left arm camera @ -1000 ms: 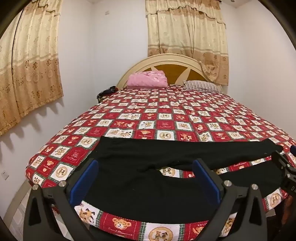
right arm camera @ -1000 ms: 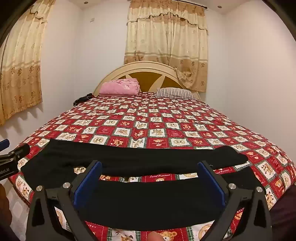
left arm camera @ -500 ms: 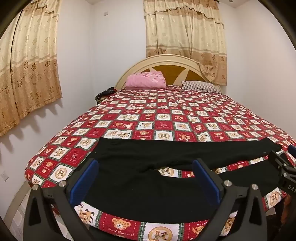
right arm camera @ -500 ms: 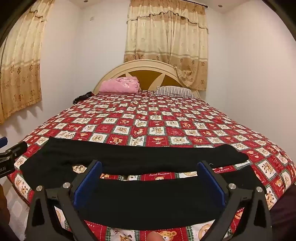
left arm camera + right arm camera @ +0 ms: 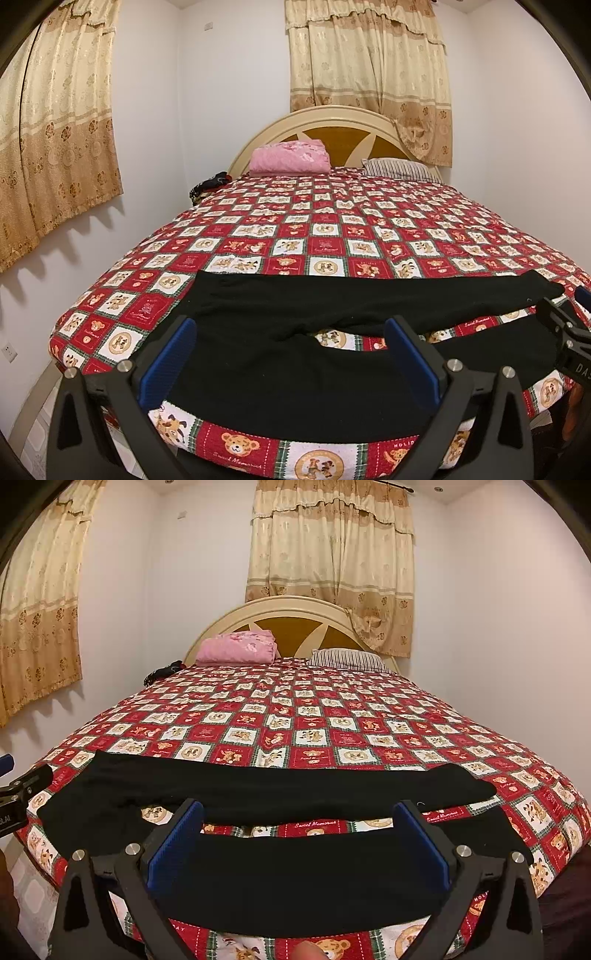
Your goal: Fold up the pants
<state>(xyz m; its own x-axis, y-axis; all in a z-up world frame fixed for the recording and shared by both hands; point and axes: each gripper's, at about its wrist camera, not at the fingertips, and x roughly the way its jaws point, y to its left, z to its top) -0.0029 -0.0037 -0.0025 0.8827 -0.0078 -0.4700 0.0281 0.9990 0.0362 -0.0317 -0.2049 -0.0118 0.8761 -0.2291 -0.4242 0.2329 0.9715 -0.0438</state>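
Black pants (image 5: 295,354) lie flat across the near end of the bed, waist to the left, both legs stretched to the right with a gap between them. They also show in the right wrist view (image 5: 295,867). My left gripper (image 5: 290,356) is open and empty, above the waist and crotch area. My right gripper (image 5: 299,842) is open and empty, above the near leg. The right gripper shows at the right edge of the left wrist view (image 5: 565,328); the left gripper shows at the left edge of the right wrist view (image 5: 18,794).
The bed has a red and white checked teddy-bear quilt (image 5: 332,236). A pink folded blanket (image 5: 290,157) and a striped pillow (image 5: 399,170) lie by the headboard (image 5: 332,122). A dark bundle (image 5: 208,184) sits at the far left corner. Curtains hang on both walls.
Both grippers have drifted slightly; the view has barely shifted. The pants have not moved and both grippers stay open.
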